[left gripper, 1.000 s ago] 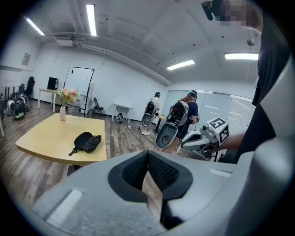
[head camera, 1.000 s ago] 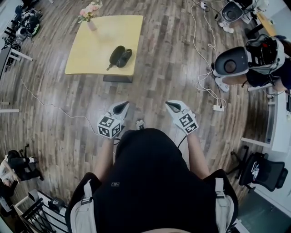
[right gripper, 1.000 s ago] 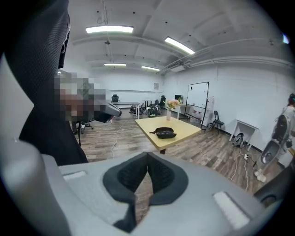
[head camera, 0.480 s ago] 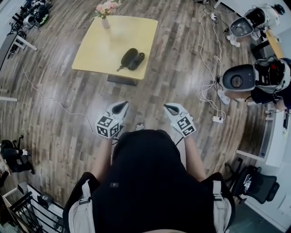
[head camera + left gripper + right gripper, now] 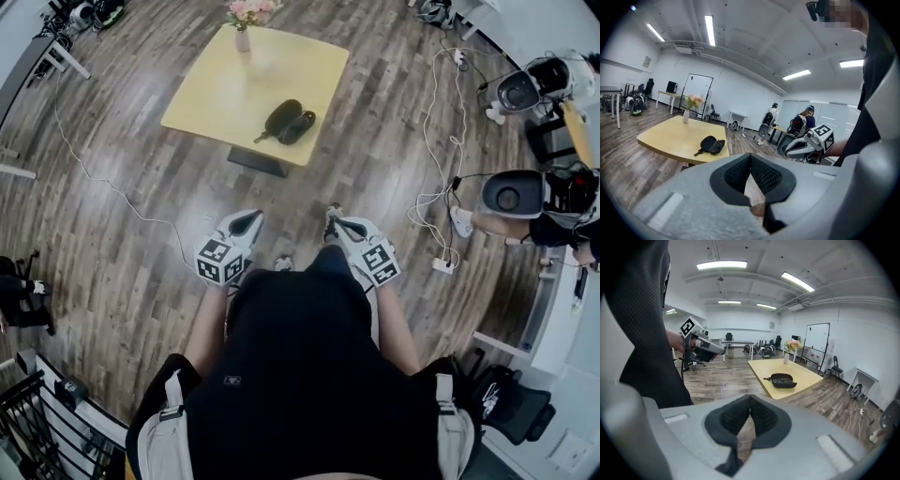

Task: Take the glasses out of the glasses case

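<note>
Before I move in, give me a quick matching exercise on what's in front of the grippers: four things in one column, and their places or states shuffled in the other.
Things
1. black oval glasses case
2. small vase of pink flowers
3. pale yellow square table
4. left gripper

Places or states
A. standing on the wooden floor, ahead of both grippers
B. jaws together, nothing between them
C. at the table's far edge
D. lying open near the table's near edge

Pairs: 1-D, 2-C, 3-A, 4-B
</note>
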